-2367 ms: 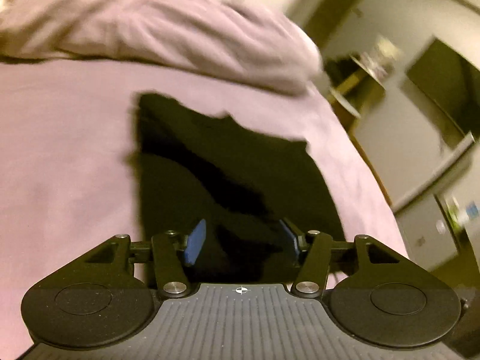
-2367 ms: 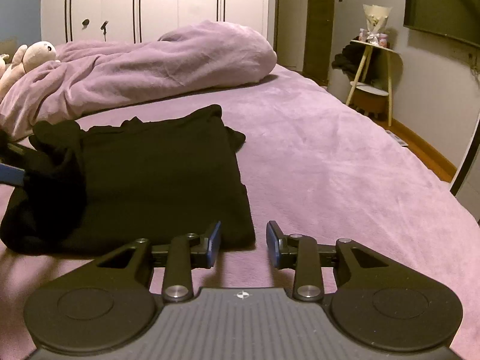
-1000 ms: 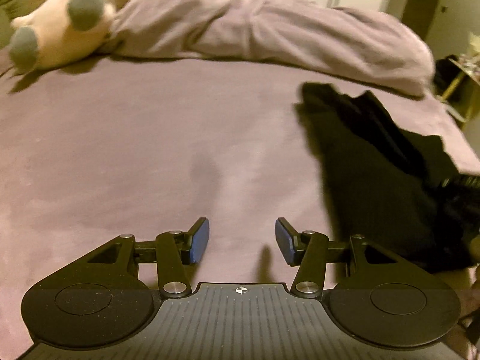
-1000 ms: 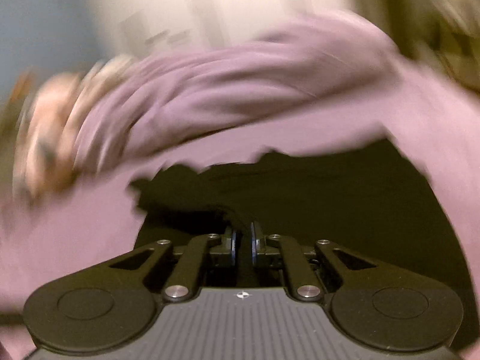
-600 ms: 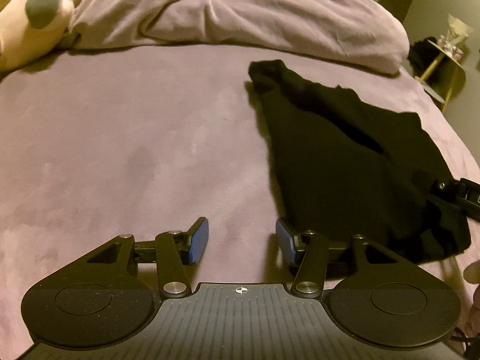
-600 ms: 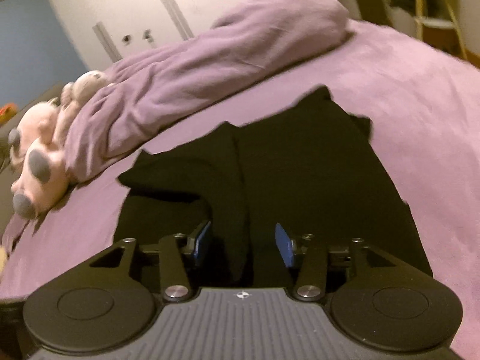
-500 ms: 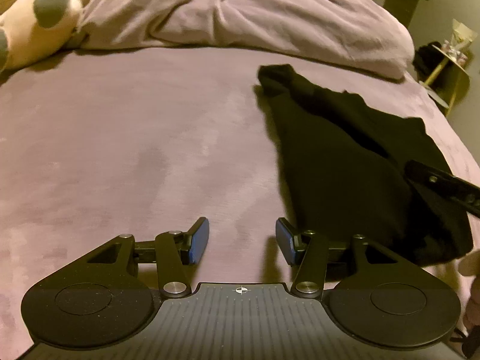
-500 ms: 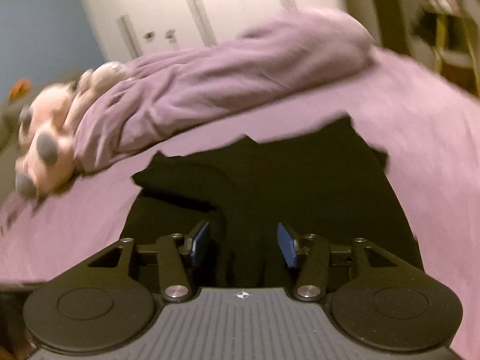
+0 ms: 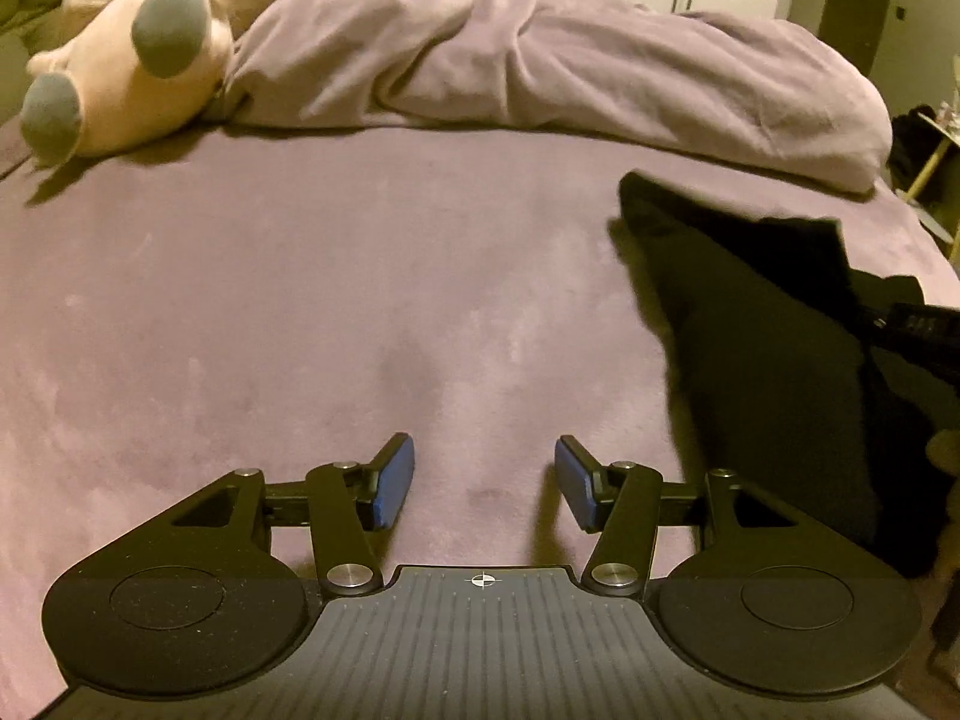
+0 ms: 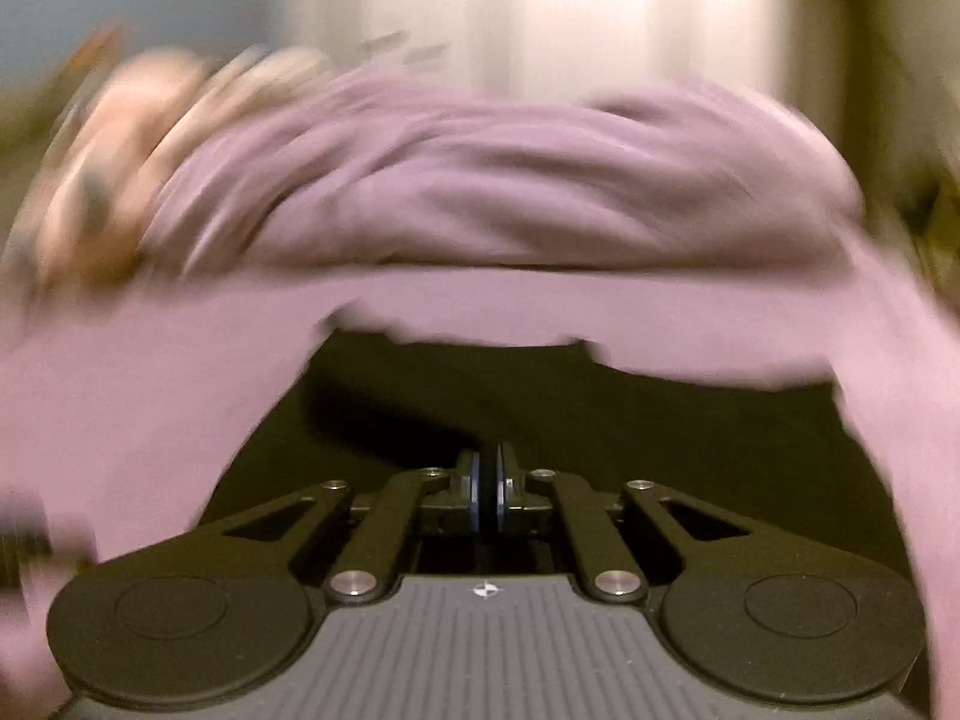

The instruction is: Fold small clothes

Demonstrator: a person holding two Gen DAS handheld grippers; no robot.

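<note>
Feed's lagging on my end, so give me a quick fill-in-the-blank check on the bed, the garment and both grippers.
1. The garment on the bed is ____ in colour.
2. The left gripper has only ____ between its fingers.
3. The right gripper is pinched on the ____.
4. The plush toy lies beside the heaped ____.

Missing words: black; bedsheet; garment; blanket

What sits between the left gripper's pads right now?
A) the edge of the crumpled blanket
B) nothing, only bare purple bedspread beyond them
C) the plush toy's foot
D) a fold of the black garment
B: the left gripper has its jaws apart and opening, with only purple bedspread showing in the gap; the black garment lies off to its right, untouched by it.
</note>
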